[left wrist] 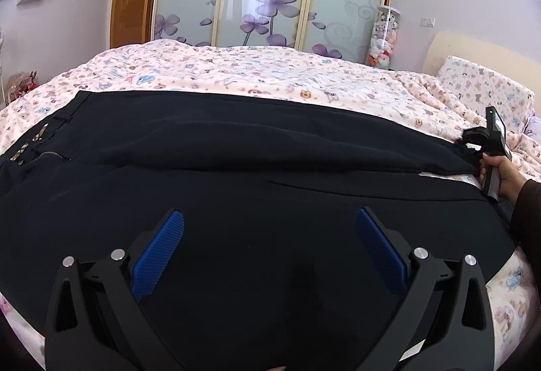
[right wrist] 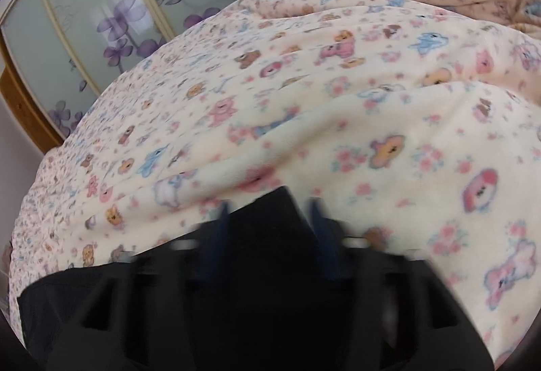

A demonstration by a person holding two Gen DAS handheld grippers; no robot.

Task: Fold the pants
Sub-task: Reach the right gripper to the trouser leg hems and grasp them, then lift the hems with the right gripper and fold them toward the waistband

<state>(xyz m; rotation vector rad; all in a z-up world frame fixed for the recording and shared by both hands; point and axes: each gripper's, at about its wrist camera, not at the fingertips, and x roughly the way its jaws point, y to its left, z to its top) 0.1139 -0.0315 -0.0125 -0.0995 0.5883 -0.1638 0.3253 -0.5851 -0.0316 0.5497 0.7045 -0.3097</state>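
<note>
Pants: we see the dark navy fabric pants (left wrist: 236, 147) laid flat across the bed with the pink teddy-bear printed fleece blanket (left wrist: 257, 70), waistband and zip toward the left.
Left hand-held gripper (left wrist: 269, 218): our black one with blue ribbed pads hovers just over the near part of the pants, jaws spread wide, nothing between them.
Right hand-held gripper (right wrist: 268, 205): blurred at the pants' far right end; its jaws are drawn in on a peak of the dark cloth.
Hand (left wrist: 503, 173): ours grips the right handle, beside the pants' hem.
</note>
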